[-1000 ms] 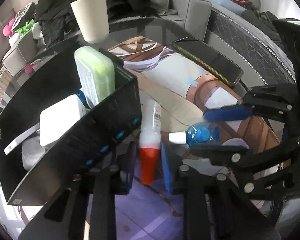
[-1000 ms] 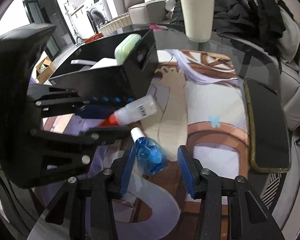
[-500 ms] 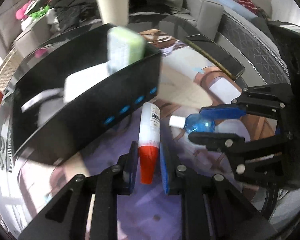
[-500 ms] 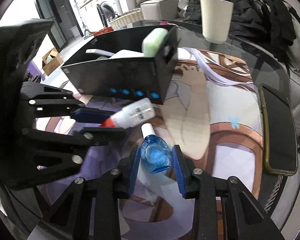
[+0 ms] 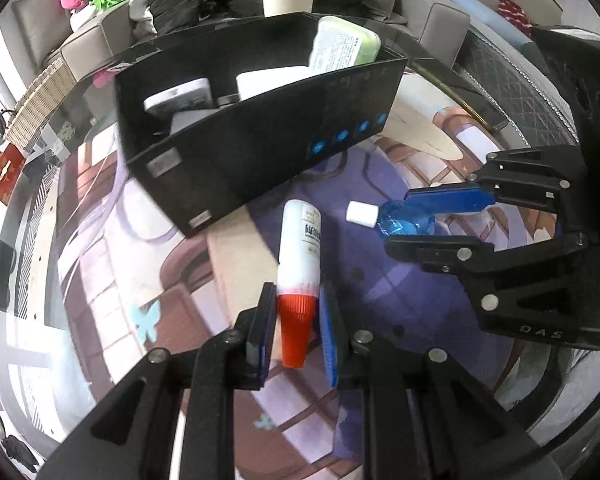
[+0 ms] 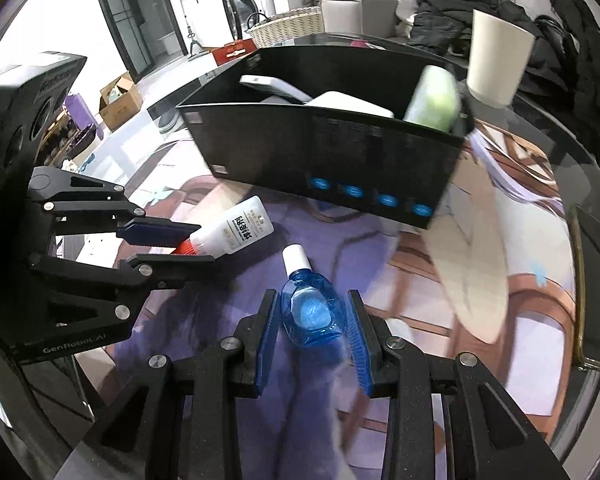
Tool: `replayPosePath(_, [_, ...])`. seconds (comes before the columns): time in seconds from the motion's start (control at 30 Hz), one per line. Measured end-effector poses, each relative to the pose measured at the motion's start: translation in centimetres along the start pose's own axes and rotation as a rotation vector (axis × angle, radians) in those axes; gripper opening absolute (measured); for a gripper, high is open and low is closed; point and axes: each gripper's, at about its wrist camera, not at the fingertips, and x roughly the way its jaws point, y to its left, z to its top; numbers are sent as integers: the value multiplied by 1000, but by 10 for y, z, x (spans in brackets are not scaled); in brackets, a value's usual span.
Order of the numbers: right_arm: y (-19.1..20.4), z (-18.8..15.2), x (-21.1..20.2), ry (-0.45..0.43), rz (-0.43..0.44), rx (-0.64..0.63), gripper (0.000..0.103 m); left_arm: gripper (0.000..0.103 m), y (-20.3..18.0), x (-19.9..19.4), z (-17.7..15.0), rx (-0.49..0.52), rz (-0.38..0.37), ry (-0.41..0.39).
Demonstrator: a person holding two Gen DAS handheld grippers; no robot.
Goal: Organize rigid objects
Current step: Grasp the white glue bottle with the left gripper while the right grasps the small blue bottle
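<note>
Held aloft over the printed table mat (image 5: 400,280), two bottles short of the black organizer box (image 5: 260,152). Clamped by its red cap in the left gripper (image 5: 298,328), a white glue bottle (image 5: 302,240), long axis aimed at the box's near wall. Pinched in the right gripper (image 6: 314,320), a blue bottle (image 6: 310,312) (white cap forward). Box ahead of both, left gripper nearer.
</note>
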Motion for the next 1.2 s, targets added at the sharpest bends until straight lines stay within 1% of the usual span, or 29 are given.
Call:
replayPosePath(0.2, [18,7,5,4,-7,-16,33,18,9,-6,-8,-11,-13,5])
replayPosePath(0.3, [23,11,8,2,-7,-25,34,19,15,-8,-10,-21,3,8])
replayPosePath(0.33, [23,13,9,0,-12,-31,36,20,16,-8,-11,-22,1,8])
replayPosePath(0.37, [24,13,9,-2,-13,-34,39,21,17,-8,-11,-24,0,7])
replayPosePath(0.43, [25,13,10,-3,-9,-33,45,30,19,-8,-12,-28,5,6])
replayPosePath(0.47, [25,12,9,-6,-8,-29,47,37,19,-8,-12,-30,7,5])
replayPosePath(0.5, [24,12,8,-7,-9,-26,47,41,19,-7,-11,-29,15,3])
replayPosePath(0.63, [21,11,7,-8,-15,-26,47,42,15,-4,-7,-23,27,1])
replayPosePath(0.73, [17,8,7,-6,-13,-21,47,46,12,-1,-3,-20,36,1])
replayPosePath(0.97, [16,-1,4,-1,-10,-34,47,46,7,5,4,-19,54,0])
replayPosePath(1.03, [16,-3,4,-4,-16,-44,47,43,5,6,6,-18,54,-1])
replayPosePath(1.07, [17,-4,4,-4,-20,-51,47,35,5,5,7,-16,53,-4])
replayPosePath(1.1, [17,-4,4,-2,-22,-54,45,23,3,5,7,-12,54,-6])
replayPosePath(1.13, [17,-4,4,-2,-22,-54,42,20,3,5,8,-7,54,-6])
replayPosePath(1.17, [17,-4,4,-2,-22,-54,36,19,3,6,9,-3,52,-4])
replayPosePath(1.2, [18,-5,3,-3,-24,-57,33,19,5,5,8,-4,50,-4])
